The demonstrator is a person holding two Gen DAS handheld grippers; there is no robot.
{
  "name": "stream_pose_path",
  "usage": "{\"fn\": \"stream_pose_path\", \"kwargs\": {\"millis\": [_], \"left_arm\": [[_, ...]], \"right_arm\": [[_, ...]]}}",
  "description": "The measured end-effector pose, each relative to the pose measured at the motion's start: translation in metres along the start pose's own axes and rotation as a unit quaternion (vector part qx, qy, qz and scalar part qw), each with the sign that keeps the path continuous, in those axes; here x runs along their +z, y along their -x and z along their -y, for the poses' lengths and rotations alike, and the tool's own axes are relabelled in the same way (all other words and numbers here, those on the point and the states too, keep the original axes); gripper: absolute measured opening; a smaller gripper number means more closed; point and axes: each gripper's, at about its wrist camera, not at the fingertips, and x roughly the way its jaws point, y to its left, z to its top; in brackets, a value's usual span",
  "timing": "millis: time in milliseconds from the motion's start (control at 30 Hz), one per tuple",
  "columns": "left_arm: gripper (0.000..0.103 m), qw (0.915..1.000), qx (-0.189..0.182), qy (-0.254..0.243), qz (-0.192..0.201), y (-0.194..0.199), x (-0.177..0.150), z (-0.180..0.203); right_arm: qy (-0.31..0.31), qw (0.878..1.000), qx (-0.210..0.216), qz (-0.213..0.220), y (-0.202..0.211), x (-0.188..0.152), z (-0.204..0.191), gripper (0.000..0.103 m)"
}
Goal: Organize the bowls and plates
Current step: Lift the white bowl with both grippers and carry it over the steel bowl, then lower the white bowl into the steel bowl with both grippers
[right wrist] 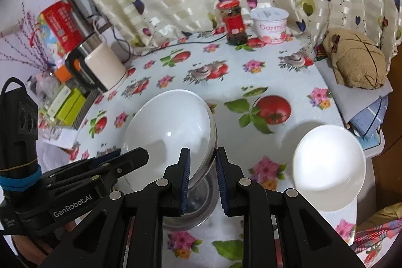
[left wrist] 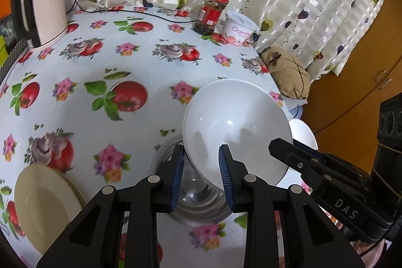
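Observation:
A large white bowl [left wrist: 236,127] hangs tilted above the table, held from both sides. My left gripper [left wrist: 201,148] is shut on its lower left rim. My right gripper [left wrist: 279,145] reaches in from the right and is shut on the opposite rim. In the right wrist view the same white bowl [right wrist: 168,127] has its right rim between my right gripper [right wrist: 201,152] pads, with the left gripper [right wrist: 134,156] at its left. A steel bowl [left wrist: 193,195] [right wrist: 191,207] sits on the table right below. A smaller white bowl [right wrist: 329,167] [left wrist: 302,133] rests to the right. A cream plate [left wrist: 42,205] lies at the left.
The table [left wrist: 88,62] has a fruit-print cloth. At the back stand a kettle [left wrist: 47,11] [right wrist: 105,67], a red-lidded jar [left wrist: 211,14] [right wrist: 232,21] and a yogurt tub [left wrist: 240,29] [right wrist: 272,24]. A brown bag [right wrist: 354,59] lies at the right edge, against the curtain.

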Motion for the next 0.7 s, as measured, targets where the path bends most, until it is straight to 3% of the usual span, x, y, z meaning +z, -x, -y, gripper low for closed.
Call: {"fn": "stream_pose_path", "kwargs": {"millis": [700], "left_arm": [[0.03, 0.9986, 0.018, 0.019, -0.045, -0.015, -0.027, -0.021]], "right_arm": [[0.009, 0.998, 0.01, -0.057, -0.028, -0.031, -0.014, 0.02]]}}
